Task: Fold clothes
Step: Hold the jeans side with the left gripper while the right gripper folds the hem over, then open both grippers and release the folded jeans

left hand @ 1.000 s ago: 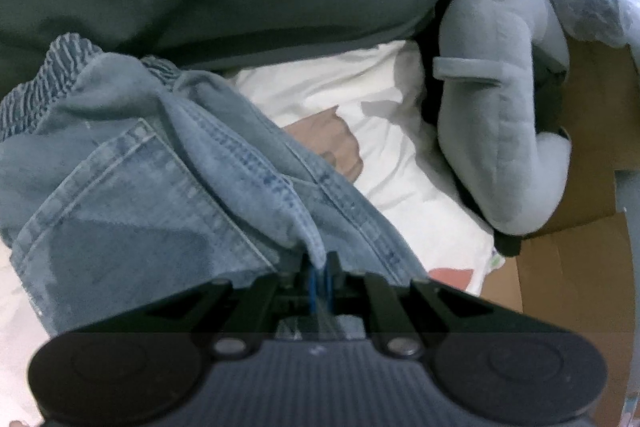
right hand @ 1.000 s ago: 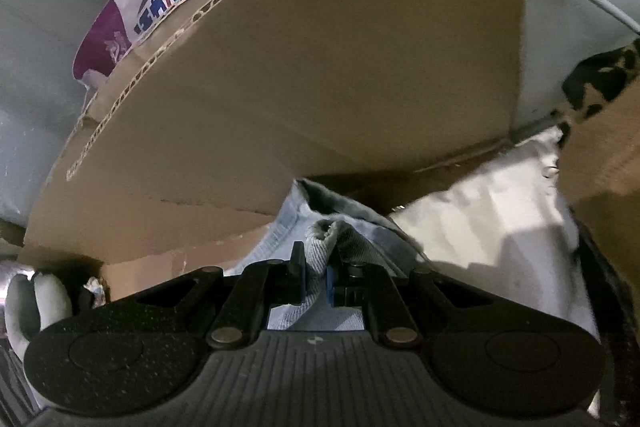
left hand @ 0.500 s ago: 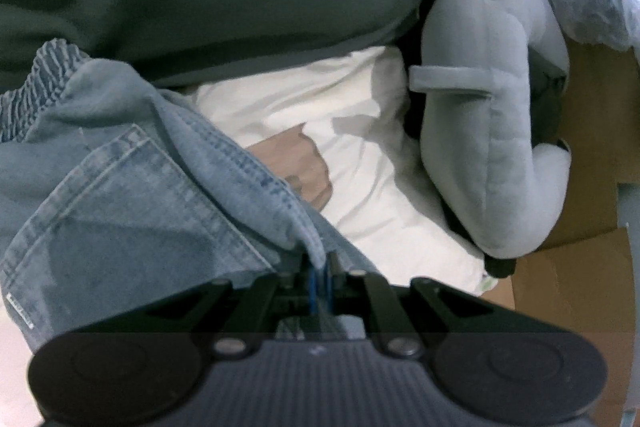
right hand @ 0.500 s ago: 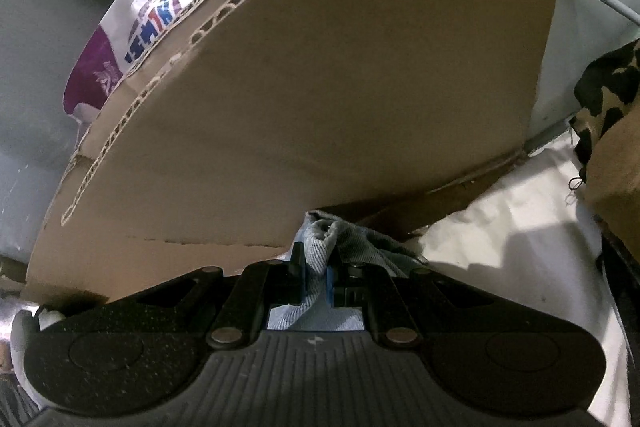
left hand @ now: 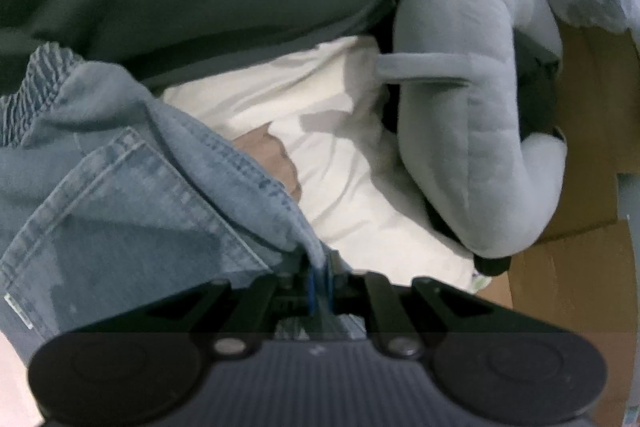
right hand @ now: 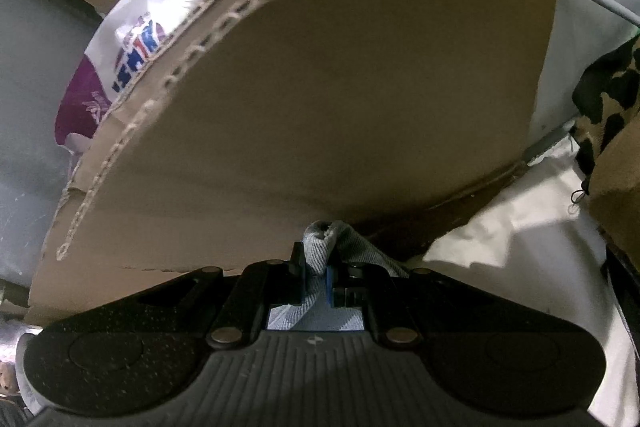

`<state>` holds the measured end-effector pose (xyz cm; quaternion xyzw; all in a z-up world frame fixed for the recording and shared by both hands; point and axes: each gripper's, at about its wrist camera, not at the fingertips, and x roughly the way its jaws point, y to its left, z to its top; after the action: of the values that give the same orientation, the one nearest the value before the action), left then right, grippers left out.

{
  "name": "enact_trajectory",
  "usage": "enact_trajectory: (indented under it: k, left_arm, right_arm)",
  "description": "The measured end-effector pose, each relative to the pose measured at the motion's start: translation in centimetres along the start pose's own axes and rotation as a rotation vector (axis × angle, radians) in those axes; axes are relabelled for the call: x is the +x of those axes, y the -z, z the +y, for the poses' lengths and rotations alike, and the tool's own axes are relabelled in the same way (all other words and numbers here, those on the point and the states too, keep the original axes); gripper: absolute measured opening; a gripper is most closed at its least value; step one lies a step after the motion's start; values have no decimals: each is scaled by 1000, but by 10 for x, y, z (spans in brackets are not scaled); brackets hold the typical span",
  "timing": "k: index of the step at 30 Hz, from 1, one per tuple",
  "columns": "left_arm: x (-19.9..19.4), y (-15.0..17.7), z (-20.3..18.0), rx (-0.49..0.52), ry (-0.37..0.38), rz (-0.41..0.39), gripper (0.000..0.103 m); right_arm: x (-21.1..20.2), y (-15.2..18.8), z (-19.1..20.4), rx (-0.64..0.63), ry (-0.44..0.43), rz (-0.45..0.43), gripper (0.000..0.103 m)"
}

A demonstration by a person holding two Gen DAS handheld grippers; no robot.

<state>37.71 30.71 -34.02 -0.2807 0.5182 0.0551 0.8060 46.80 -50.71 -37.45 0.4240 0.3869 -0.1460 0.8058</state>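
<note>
Denim jeans (left hand: 132, 187) are pinched in the closed left gripper (left hand: 318, 277), spreading ahead and to its left. A bunched jeans corner is clamped in the right gripper (right hand: 318, 267), now drawn closer under the cardboard flap (right hand: 340, 87) than a second ago. The garment appears stretched for a fold. Beyond, bag (right hand: 128, 39) lettering stays unreadable.

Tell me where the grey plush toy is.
In the left wrist view the plush toy lies at right on the white bedding, between the jeans and a cardboard box.
</note>
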Motion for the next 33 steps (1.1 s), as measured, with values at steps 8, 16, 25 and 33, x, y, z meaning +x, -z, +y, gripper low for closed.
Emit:
enact_trajectory:
  k: [8,16,25,33]
  left_arm:
    - [9,5,-7,25,37,48,15]
    - [9,15,-15,64,24,7,7]
    - [6,17,-20,81,9,-51,4]
    - [9,32,-29,119,35,-25,22]
  right_arm:
    - [0,2,-10,61,-41,-7,9]
    - [-12,6,-4,-4,-87,3,9]
    - [-18,-3,-15,98,-124,-77,9]
    - [-13,-3,-24,93,-138,-44,38]
